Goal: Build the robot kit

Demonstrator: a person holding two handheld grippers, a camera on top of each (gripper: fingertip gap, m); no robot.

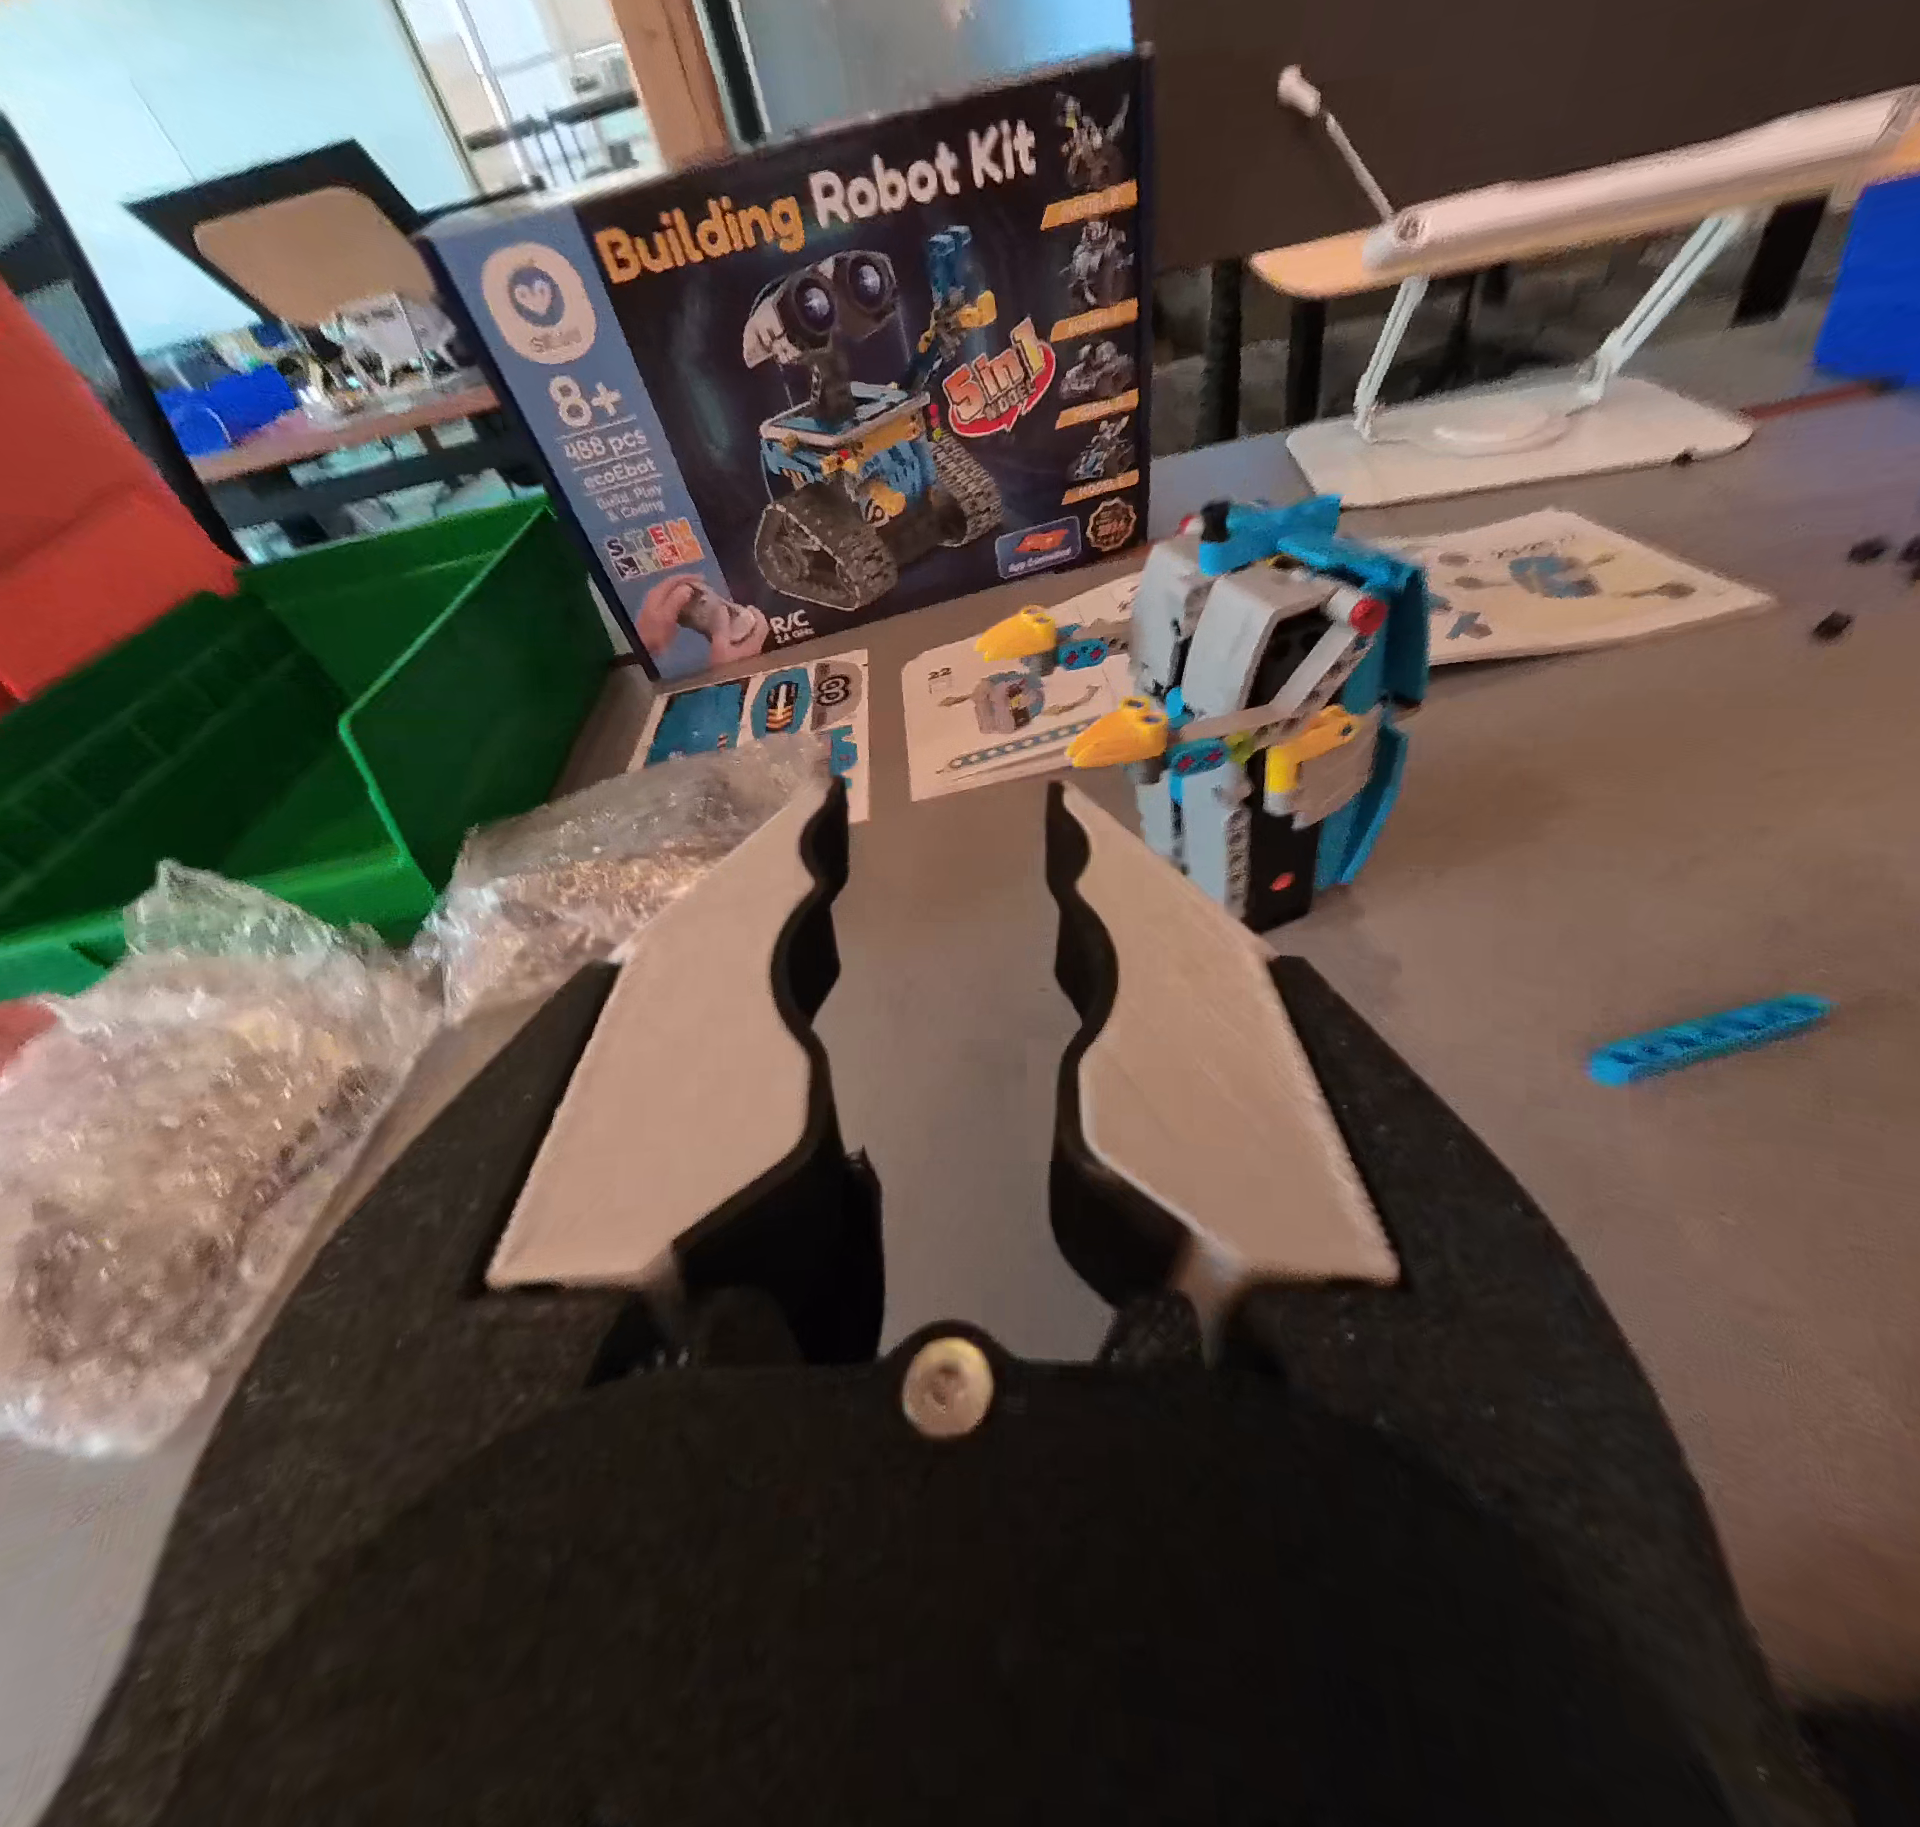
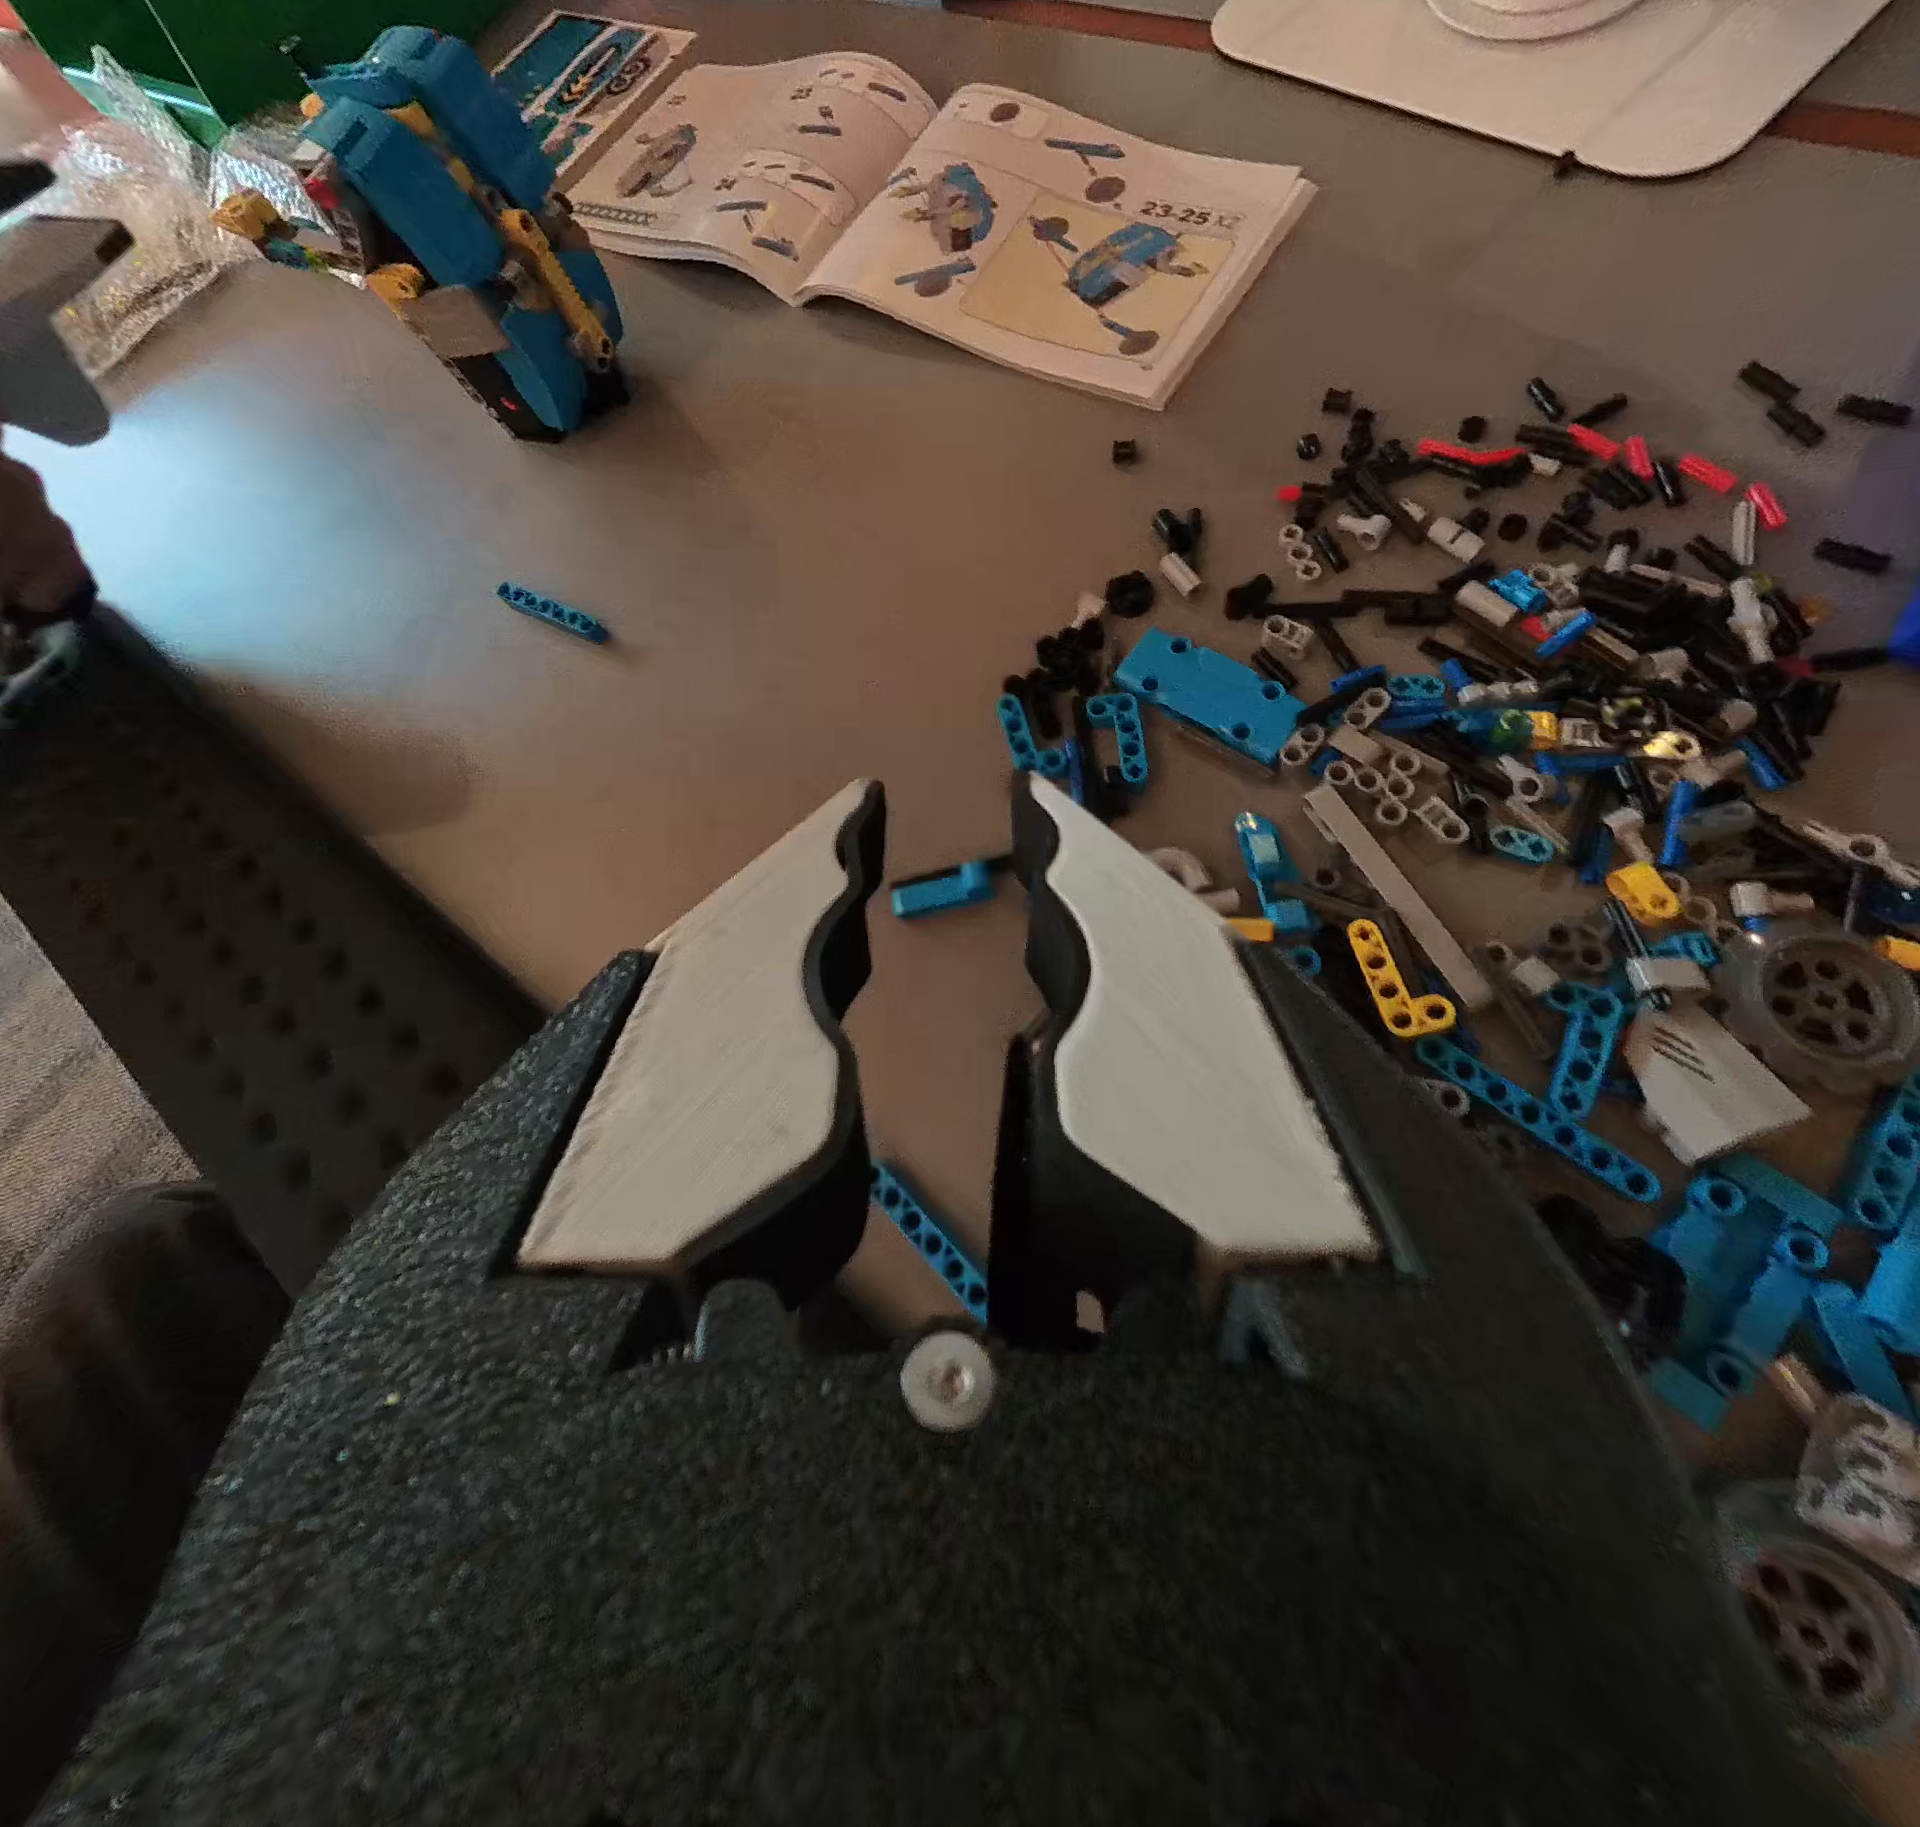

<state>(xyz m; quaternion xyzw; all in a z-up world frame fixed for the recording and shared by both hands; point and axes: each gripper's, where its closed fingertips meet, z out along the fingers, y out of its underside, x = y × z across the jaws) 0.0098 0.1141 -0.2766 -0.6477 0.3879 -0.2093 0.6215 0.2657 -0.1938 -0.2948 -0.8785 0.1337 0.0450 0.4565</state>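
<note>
**Q:** Over the grey tabletop (image 1: pixel 1558 1258), how does the left gripper (image 1: pixel 945 806) stand?

**A:** Released. Its two grey-and-black fingers are spread with bare table between them, and they hold nothing. Nearest to it, ahead and to the right, stands a partly built toy robot of blue, grey and yellow plastic bricks (image 1: pixel 1273 707), upright on its black base and not touching the fingers. Just left of the left finger lie crumpled clear plastic bags of small parts (image 1: pixel 208 1133), and behind them a green plastic bin (image 1: pixel 343 738).

**Q:** And farther back?

**A:** A dark blue cardboard kit box with a robot pictured on it (image 1: pixel 831 375) stands upright. In front of it lie a sticker sheet (image 1: pixel 758 712) and an open paper instruction booklet (image 1: pixel 987 728). A loose long blue beam with holes (image 1: pixel 1709 1037) lies alone to the right.

**Q:** The right gripper (image 2: pixel 948 790)?

**A:** Also released, jaws apart and empty. A small blue plastic piece (image 2: pixel 943 889) lies on the table in the gap between the fingertips; I can't tell whether the right finger touches it. To its right spreads a scattered pile of blue, black, grey, red and yellow bricks (image 2: pixel 1507 717), with a grey spoked wheel (image 2: pixel 1823 1008) in it.
</note>
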